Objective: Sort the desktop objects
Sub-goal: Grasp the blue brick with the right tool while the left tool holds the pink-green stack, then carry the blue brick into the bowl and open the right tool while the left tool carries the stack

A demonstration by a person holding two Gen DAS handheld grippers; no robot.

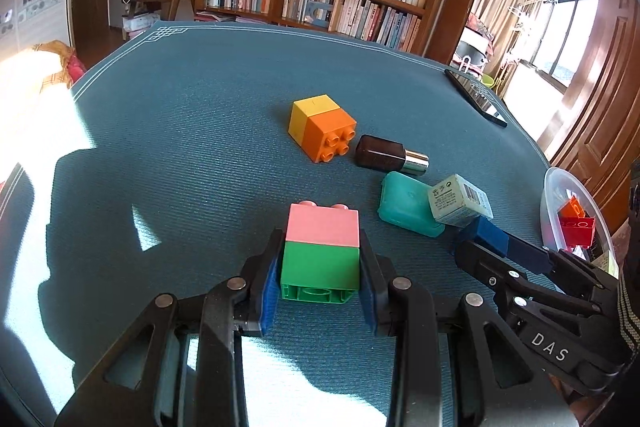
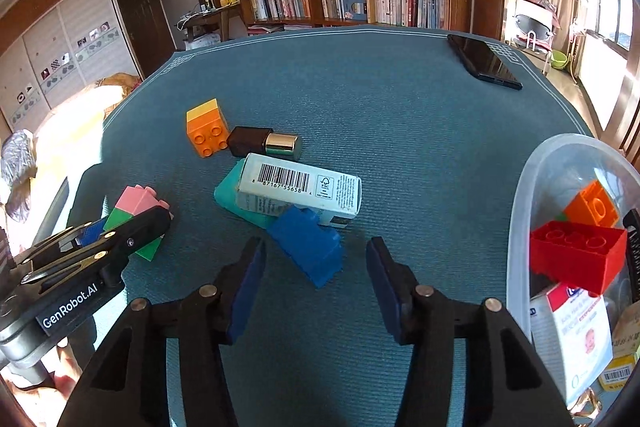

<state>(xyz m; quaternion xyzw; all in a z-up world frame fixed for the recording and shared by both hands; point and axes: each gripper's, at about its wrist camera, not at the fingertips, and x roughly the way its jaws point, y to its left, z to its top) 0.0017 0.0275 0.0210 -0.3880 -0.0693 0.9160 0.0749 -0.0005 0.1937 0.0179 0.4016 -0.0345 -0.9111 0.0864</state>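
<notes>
left wrist view: pink-green block [image 1: 321, 251] on tabletop [image 1: 200, 131], clamped between left tongs [image 1: 320, 283]. right wrist view: right tongs [image 2: 316, 281] spread wide around blue block [image 2: 310, 247], not touching; clear bin [image 2: 520, 211] just right.

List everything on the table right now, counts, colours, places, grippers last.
pink-green block: 1, pink over green, between the left gripper's fingers
yellow-orange block: 1, mid-table
brown bottle: 1, dark with metallic cap, lying beside the yellow-orange block
teal case: 1, under the carton
carton: 1, pale, barcoded
blue block: 1, ahead of the right gripper
phone: 1, black, far edge
bin: 1, clear, right; holds red and orange blocks and boxes
left gripper: around the pink-green block
right gripper: open
</notes>
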